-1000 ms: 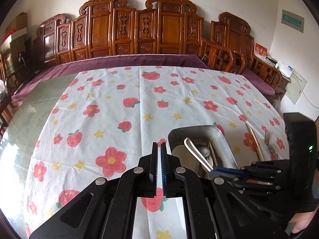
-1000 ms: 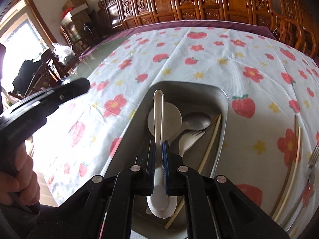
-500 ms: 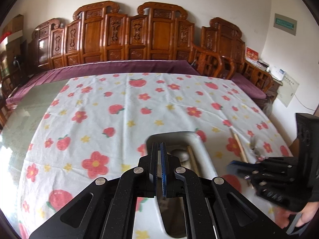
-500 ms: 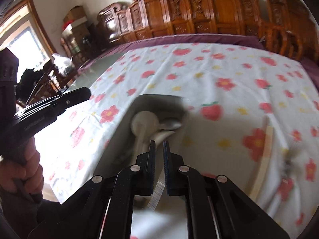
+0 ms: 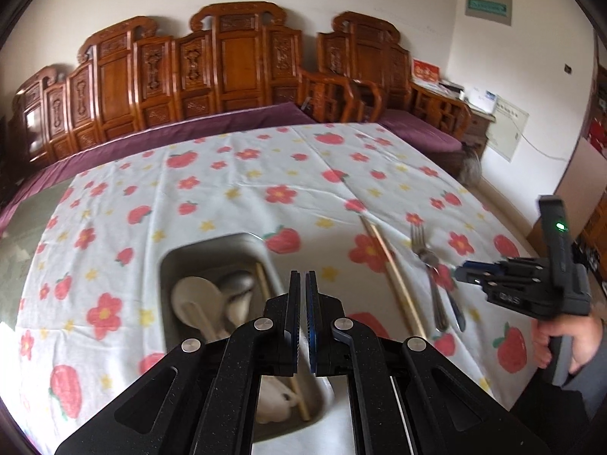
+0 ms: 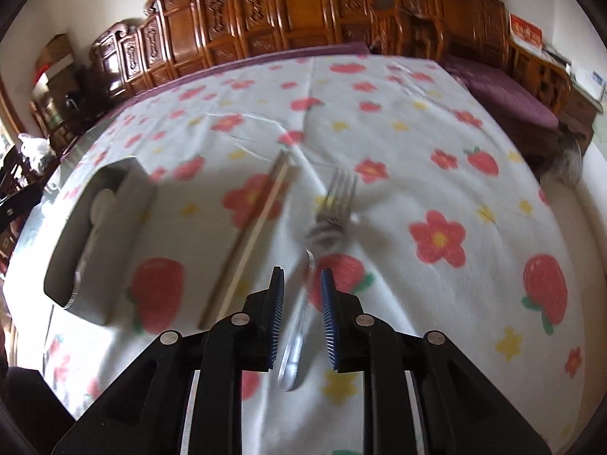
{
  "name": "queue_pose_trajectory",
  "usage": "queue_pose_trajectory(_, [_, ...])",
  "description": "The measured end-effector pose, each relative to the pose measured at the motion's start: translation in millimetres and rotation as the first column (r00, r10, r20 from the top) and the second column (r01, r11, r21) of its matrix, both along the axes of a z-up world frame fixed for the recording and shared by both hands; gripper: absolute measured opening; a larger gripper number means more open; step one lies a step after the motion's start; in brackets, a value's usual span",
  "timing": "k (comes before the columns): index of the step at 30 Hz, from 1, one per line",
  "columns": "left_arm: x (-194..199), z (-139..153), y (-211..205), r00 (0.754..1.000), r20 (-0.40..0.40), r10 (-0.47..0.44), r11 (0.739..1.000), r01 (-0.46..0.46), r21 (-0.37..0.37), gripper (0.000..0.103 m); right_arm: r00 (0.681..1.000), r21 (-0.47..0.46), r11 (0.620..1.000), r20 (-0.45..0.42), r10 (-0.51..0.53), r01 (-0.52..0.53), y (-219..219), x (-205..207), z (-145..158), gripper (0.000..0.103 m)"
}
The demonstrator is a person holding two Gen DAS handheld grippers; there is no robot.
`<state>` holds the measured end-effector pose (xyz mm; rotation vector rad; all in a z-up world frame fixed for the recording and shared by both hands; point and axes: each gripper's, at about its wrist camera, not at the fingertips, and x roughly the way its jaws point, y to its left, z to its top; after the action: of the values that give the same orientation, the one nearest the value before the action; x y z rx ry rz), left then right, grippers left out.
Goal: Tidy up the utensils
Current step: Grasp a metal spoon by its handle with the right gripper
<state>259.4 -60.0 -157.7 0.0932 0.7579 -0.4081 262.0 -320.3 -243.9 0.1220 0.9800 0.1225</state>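
Note:
A metal tray (image 5: 212, 246) on the flowered tablecloth holds white spoons (image 5: 197, 299), a metal spoon (image 5: 239, 280) and a chopstick (image 5: 265, 284). My left gripper (image 5: 302, 295) is shut and empty above the tray's right side. A pair of chopsticks (image 5: 390, 273) and a metal fork (image 5: 426, 261) lie on the cloth to the right. My right gripper (image 6: 301, 295) is open, its jaws either side of the fork (image 6: 330, 220) handle, just above the cloth. The chopsticks (image 6: 250, 235) lie left of it, and the tray (image 6: 95, 235) stands farther left.
The flowered tablecloth (image 5: 246, 174) covers a large table. Carved wooden chairs (image 5: 227, 60) line its far side, with purple cushions (image 5: 417, 129) at the right. The table's right edge lies just beyond the right gripper (image 5: 504, 284).
My right gripper let go of the white spoon in the tray, swung right and opened over the fork. My left gripper turned right, staying shut.

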Motion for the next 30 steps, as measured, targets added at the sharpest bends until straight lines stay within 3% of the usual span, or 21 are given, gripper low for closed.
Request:
queue_pose_trajectory(12, [-3.6,-25.9,-29.4,0.998,-0.055,-0.032,0.999,0.034,0.035,0.003,0.999,0.011,1.0,-0.033,-0.001,0.002,-3.0,12.3,-25.9,0.024])
queue_pose_trajectory(21, [-11.5,-36.1,-46.8,0.997,-0.066,-0.044,0.996,0.049,0.077,0.003,1.0,-0.086,0.996,-0.022,0.006,-0.008,4.1,14.1,-28.7,0.023])
queue_pose_trajectory(26, [-13.5,-39.3,-56.5,0.997,-0.063,-0.043,0.992,0.05,0.113,0.003,1.0,-0.1,0.995,-0.027,-0.009,0.006,-1.9,14.9,-28.6,0.004])
queue_pose_trajectory(30, [-12.3,-41.1,-66.5,0.997,-0.068,-0.041,0.992,0.049,0.116,0.003,0.999,-0.087,0.996,-0.031,-0.02,0.017,-9.1,14.1,-28.0,0.002])
